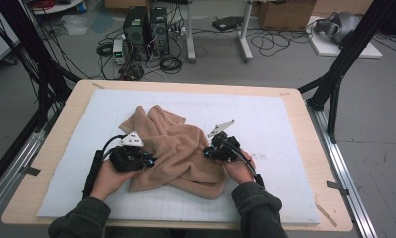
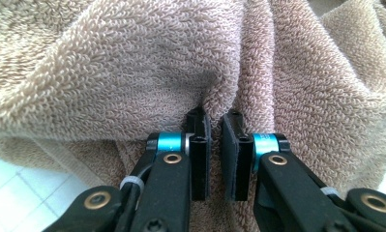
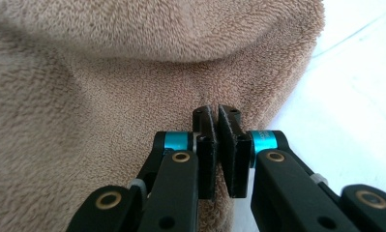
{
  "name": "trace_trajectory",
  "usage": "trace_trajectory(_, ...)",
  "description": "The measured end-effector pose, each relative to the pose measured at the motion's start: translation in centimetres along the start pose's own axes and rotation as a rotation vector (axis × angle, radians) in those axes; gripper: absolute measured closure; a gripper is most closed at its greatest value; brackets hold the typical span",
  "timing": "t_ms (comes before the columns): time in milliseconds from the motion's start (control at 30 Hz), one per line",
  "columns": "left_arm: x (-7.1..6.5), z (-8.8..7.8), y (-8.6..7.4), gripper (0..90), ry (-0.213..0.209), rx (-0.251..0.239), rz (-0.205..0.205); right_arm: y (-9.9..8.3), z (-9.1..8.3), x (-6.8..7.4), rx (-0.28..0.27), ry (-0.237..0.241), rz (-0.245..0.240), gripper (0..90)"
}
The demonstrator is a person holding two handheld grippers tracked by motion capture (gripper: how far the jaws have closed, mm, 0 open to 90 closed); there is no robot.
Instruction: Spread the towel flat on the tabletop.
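Beige towel (image 1: 178,153) crumpled on mat (image 1: 285,129) | left gripper (image 2: 215,130) pinching it | right gripper (image 3: 218,126) pinching it

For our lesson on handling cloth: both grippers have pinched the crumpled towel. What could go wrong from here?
1. The left gripper pinches only a thin fold of the towel, so it may slip out when lifted.
2. The right gripper grips near the hem and might pull free.
3. The towel is bunched and twisted on the mat; neither grip is clearly a corner, so spreading may tangle it further.
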State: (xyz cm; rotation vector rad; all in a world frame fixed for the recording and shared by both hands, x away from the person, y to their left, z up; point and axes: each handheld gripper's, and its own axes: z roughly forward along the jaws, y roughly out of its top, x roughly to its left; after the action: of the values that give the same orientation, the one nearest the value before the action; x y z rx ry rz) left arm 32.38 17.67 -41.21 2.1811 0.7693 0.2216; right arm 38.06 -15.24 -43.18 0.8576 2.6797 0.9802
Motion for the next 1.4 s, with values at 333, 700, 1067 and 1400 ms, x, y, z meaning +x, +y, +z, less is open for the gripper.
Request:
trace_trajectory(333, -0.6, -2.7, -0.9, 83.8, -0.003, -0.051, -0.001, -3.5, -5.3, 1.5, -0.057, 0.024, -0.024, 86.4)
trace_trajectory(700, -3.8, -4.5, -2.8, 83.9, -0.025, -0.064, 0.045, -8.0, -10.2, 7.4, -0.049, 0.052, -0.099, 86.5)
trace_trajectory(1067, -4.1, -4.9, -4.6, 68.3, -0.088, -0.009, 0.035, -9.0, -9.0, 7.7, -0.013, 0.140, -0.084, 78.3)
trace_trajectory(1400, -3.2, -6.8, -2.3, 48.8, -0.030, -0.123, 0.010, -5.9, -9.9, 5.8, -0.146, 0.128, -0.085, 62.3)
